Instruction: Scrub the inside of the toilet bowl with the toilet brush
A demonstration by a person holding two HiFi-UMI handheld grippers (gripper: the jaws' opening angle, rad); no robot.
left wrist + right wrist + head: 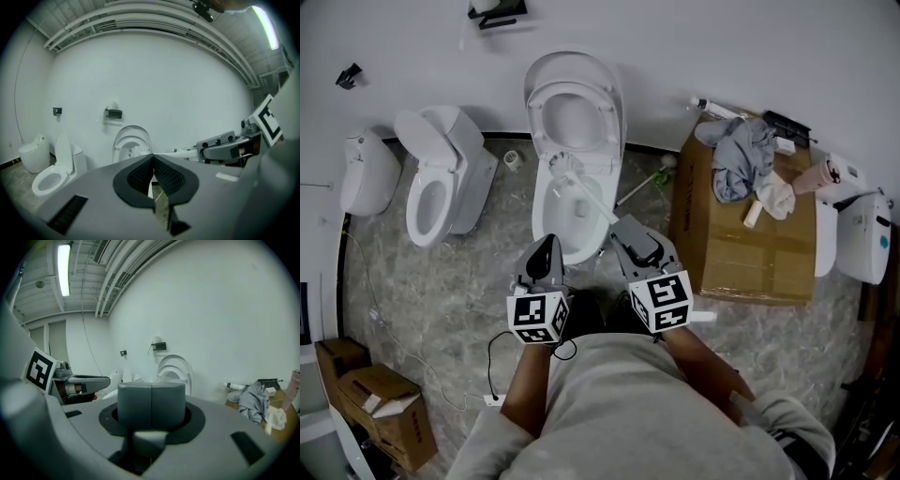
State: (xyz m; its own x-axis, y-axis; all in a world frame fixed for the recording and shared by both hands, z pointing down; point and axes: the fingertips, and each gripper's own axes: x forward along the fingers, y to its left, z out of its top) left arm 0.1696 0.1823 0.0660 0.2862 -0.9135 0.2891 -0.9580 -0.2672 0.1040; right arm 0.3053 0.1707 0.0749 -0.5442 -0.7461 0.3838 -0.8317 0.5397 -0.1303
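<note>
The white toilet [572,202] stands straight ahead with its lid and seat [575,108] raised against the wall. A white toilet brush [581,192] lies slanted over the bowl, its bristle head [560,167] near the back rim and its handle running down to my right gripper [623,228], which is shut on it. In the left gripper view the handle [180,152] reaches from the right gripper toward the brush head [137,150]. My left gripper [548,246] hovers over the bowl's front rim, shut and holding nothing; its pads [140,174] meet at the tip.
A second toilet [431,183] and a low white fixture [366,173] stand to the left. At the right a cardboard box [755,248] carries a grey cloth [741,155] and a pink bottle [816,175]. Smaller boxes [380,412] and a cable [492,375] lie bottom left.
</note>
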